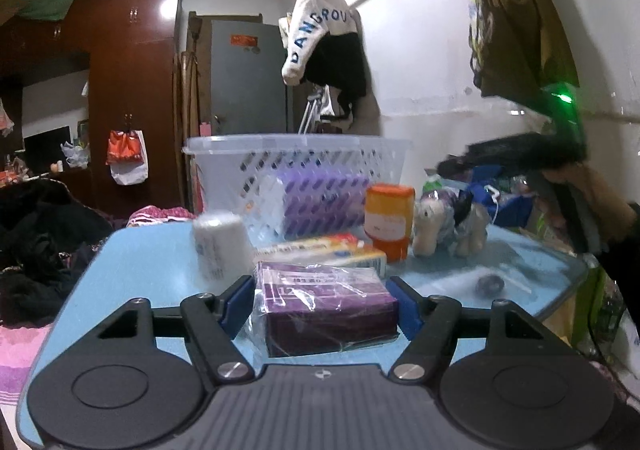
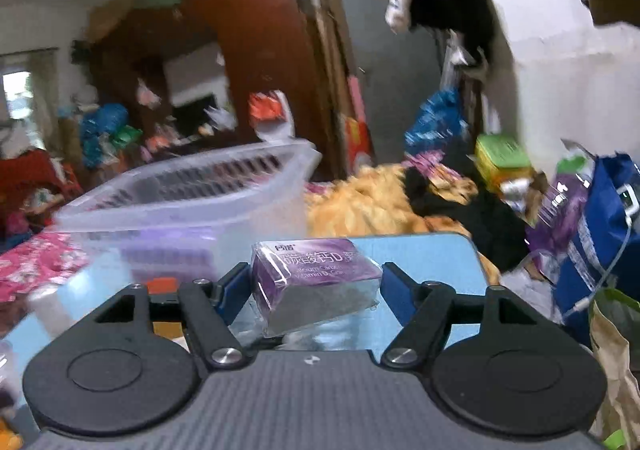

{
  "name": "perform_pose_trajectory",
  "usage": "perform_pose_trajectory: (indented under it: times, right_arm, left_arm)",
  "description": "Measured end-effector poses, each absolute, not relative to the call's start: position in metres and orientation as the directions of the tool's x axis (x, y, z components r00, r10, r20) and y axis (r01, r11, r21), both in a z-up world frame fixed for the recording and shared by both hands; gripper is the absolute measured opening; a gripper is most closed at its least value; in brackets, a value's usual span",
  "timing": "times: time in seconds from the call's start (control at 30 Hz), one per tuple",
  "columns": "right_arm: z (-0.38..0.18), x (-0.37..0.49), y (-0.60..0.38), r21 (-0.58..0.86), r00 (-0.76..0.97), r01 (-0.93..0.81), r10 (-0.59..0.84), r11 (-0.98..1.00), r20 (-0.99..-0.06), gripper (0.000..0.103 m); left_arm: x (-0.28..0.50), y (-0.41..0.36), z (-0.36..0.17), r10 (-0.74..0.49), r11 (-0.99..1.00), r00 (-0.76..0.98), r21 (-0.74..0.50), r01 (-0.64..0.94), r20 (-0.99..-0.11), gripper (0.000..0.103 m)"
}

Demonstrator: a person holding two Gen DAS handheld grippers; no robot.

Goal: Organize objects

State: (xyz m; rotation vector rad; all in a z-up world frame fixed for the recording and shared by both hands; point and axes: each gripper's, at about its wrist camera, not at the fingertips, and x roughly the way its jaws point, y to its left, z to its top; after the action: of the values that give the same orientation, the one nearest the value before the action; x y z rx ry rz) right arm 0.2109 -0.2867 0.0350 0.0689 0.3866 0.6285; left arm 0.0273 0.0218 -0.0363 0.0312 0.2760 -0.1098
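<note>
Left gripper (image 1: 326,302): clamped on wrapped purple box (image 1: 326,310), low over the desk (image 1: 140,262). Right gripper (image 2: 316,286): clamped on second purple box (image 2: 316,282), lifted. Advice: keep both level, clear basket (image 1: 296,154) rim, then release inside.

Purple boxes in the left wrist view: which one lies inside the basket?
The purple box seen through the slotted basket; the plastic-wrapped box sits in the left gripper.
</note>
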Motion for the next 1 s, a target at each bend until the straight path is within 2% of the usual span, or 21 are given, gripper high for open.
perform_pose_trajectory:
  times: [0.17, 0.3, 0.4, 0.47, 0.6, 0.8, 1.0]
  right_arm:
    - [0.038, 0.159, -0.288, 0.139, 0.726, -0.63, 0.643, 0.764, -0.246, 0.073]
    - [0.018, 0.124, -0.298, 0.196, 0.739, -0.614, 0.644, 0.765, -0.199, 0.073]
    - [0.007, 0.11, -0.293, 0.175, 0.729, -0.622, 0.645, 0.764, -0.229, 0.073]
    - [0.011, 0.108, -0.295, 0.167, 0.744, -0.61, 0.633, 0.774, -0.215, 0.073]
    - [0.013, 0.121, -0.297, 0.207, 0.75, -0.586, 0.621, 0.784, -0.228, 0.073]
    - [0.036, 0.13, -0.282, 0.116, 0.737, -0.629, 0.637, 0.769, -0.225, 0.073]
    - [0.091, 0.177, -0.243, -0.079, 0.756, -0.651, 0.634, 0.755, -0.162, 0.073]
  left_arm:
    - [0.027, 0.02, -0.02, -0.109, 0.994, 0.967, 0.006, 0.113, -0.231, 0.074]
    - [0.023, 0.013, -0.011, -0.091, 0.995, 0.973, 0.007, 0.095, -0.211, 0.074]
    - [0.013, 0.012, -0.006, -0.061, 0.998, 0.982, 0.007, 0.064, -0.181, 0.074]
    - [0.006, 0.016, -0.002, -0.045, 0.999, 0.986, -0.011, 0.044, -0.158, 0.074]
    - [0.006, 0.022, 0.007, -0.007, 1.0, 0.989, -0.011, 0.005, -0.146, 0.074]
    - [0.026, 0.025, 0.03, -0.021, 1.0, 0.99, 0.0, 0.021, -0.138, 0.074]
    - [0.082, 0.034, 0.073, -0.04, 0.999, 0.984, -0.012, 0.038, -0.174, 0.074]
